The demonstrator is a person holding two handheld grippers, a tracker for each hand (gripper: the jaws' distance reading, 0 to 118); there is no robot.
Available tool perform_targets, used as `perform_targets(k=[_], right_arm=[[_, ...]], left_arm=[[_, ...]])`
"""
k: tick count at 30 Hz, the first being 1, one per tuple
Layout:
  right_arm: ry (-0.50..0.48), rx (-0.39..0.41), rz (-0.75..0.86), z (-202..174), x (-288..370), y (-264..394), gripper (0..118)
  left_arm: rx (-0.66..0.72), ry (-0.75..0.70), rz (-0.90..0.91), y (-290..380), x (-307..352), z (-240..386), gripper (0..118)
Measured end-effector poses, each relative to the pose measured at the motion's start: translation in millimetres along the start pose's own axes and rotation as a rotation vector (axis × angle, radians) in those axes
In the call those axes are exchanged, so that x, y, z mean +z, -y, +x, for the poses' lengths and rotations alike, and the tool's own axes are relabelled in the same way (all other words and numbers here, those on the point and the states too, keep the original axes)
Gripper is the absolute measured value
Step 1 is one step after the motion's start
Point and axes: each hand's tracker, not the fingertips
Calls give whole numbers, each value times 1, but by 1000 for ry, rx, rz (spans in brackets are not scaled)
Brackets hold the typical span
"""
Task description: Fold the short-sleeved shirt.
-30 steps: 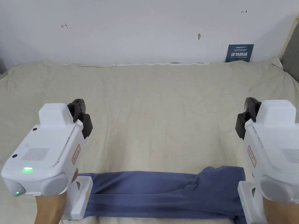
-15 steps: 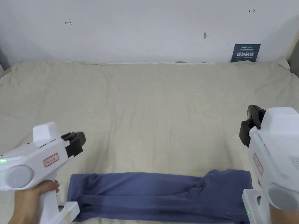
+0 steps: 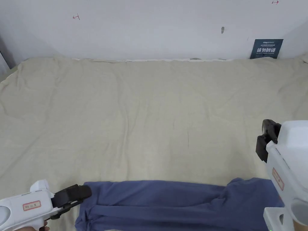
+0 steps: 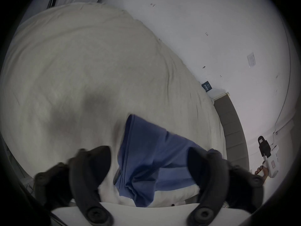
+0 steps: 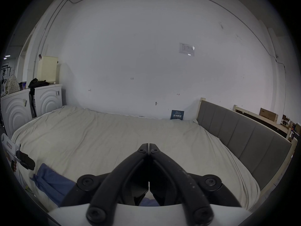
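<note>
Left fingers: left gripper had its jaws spread wide, holding nothing, the shirt's end between them in its own view.
Right fingers: right gripper was pinched closed on nothing, up over the bed.
Shirt: blue shirt, a long strip along the bottom of the head view.
What changed: left gripper dropped to the lower left and swung sideways toward the shirt's end; right barely moved.
Meaning: looked like lining up a grab for the next fold.

Head view down over bed; both gripper views low, sharing it.
</note>
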Motion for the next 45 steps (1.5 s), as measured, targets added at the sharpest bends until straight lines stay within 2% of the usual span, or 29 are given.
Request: perform_targets(k=[5, 6, 7, 9, 11, 12, 13, 14, 15, 16, 19, 22, 26, 28, 33, 35, 38, 45], right_arm=[[-11, 14, -32, -8, -5, 5, 1], [-11, 15, -37, -9, -7, 7, 1], [-12, 16, -42, -9, -7, 7, 1], [-11, 14, -48, -8, -8, 8, 1], [-6, 15, -52, -6, -9, 8, 1], [-5, 15, -54, -5, -9, 8, 1], [-3, 14, -56, -3, -9, 8, 1], [0, 12, -55, -2, -9, 8, 1], [2, 10, -55, 0, -8, 8, 1], [3, 7, -55, 1, -8, 8, 1], [7, 5, -54, 7, -5, 8, 1], [7, 2, -52, 12, -6, 6, 1], [-3, -9, -38, 17, -5, 0, 1], [-7, -9, -23, 19, -2, -3, 1], [-26, -19, 1, 24, 2, -6, 1], [-31, -25, 5, 26, 4, -5, 1], [-39, -30, 10, 29, 8, -4, 1], [-38, -41, 19, 41, 19, -2, 1]], left_arm=[[-4, 19, -7, 3, -14, -4, 102], [0, 25, -22, 3, -19, -4, 96], [-1, 17, -29, 4, -23, -3, 82], [-11, -7, -65, 7, -31, -2, 62], [-50, -34, -70, 11, -37, 2, 58], [-55, -30, -63, 11, -40, -5, 51], [-51, -25, -62, 11, -40, -5, 37], [-46, -29, -60, 10, -41, -3, 37], [-47, -40, -65, 10, -44, -2, 31], [-60, -48, -79, 10, -51, -11, 19], [-84, -67, -58, 9, -48, -5, 12], [-193, -97, -7, 4, -34, 8, 10], [-201, -70, 30, -10, -3, 22, 9], [-238, -132, 73, -16, 16, 30, 9], [-177, -263, 124, -25, 51, 26, 9], [-193, -287, 123, -22, 56, 37, 9], [-210, -294, 110, -10, 51, 68, 9], [-333, -163, -30, 28, -16, 162, 9]])
